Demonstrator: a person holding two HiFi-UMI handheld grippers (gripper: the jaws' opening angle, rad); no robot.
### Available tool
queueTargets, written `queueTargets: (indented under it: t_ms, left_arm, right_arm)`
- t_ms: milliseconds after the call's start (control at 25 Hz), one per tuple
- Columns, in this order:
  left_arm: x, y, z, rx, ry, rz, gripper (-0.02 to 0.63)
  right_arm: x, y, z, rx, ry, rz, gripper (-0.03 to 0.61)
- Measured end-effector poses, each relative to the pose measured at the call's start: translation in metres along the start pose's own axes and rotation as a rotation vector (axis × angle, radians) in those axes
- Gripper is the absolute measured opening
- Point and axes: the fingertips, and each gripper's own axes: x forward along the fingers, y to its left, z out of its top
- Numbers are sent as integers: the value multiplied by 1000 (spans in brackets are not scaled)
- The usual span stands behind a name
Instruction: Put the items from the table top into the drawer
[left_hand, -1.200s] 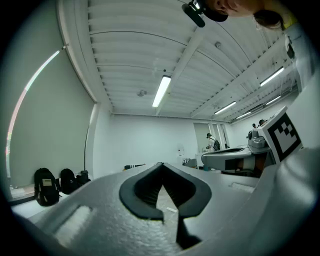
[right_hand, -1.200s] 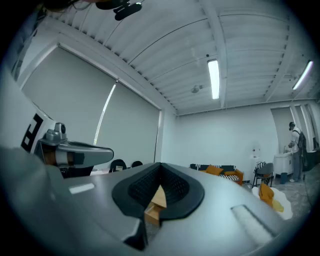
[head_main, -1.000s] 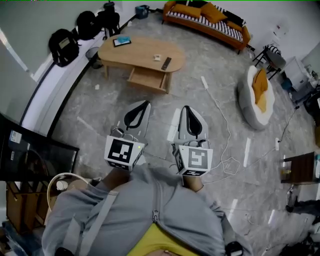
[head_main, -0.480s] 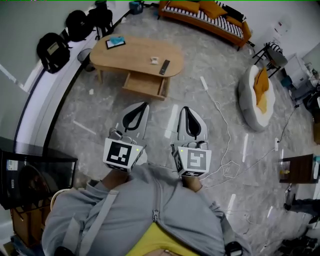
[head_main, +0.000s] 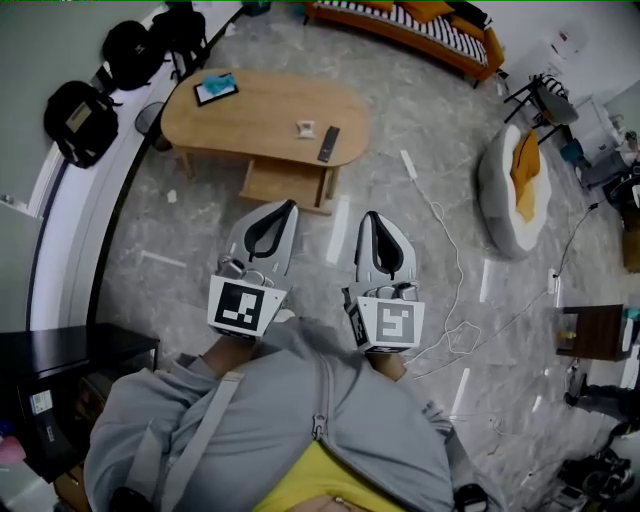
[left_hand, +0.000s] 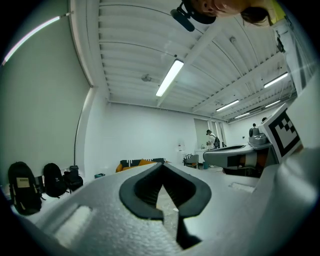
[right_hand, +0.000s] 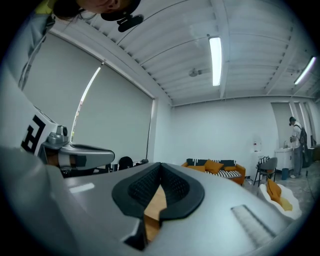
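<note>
An oval wooden table (head_main: 262, 112) stands ahead on the grey floor, its drawer (head_main: 284, 185) pulled out toward me. On the top lie a dark tablet with a blue patch (head_main: 215, 88), a small white object (head_main: 305, 128) and a black remote (head_main: 328, 143). My left gripper (head_main: 289, 205) and right gripper (head_main: 371, 216) are held side by side, level, short of the drawer. Both are shut with nothing between the pads. In the left gripper view the left gripper (left_hand: 162, 165) points over the floor; the right gripper (right_hand: 160, 165) shows wood past its tips.
Black backpacks (head_main: 78, 118) lean on the left wall. An orange sofa (head_main: 400, 25) stands beyond the table, with a white beanbag (head_main: 510, 195) at the right. A white cable (head_main: 445, 250) trails over the floor. A black cabinet (head_main: 70, 355) is at my left.
The table and drawer have come nearer and lower in the head view as I walk toward them. Both grippers keep their place before me and stay shut.
</note>
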Motion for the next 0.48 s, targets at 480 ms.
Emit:
queueTargets:
  t_ms: [480]
  left_arm:
    - [56,41,-28,-52,41,-41,-2]
  right_arm:
    - [71,-17,-20,7,82,-41,12]
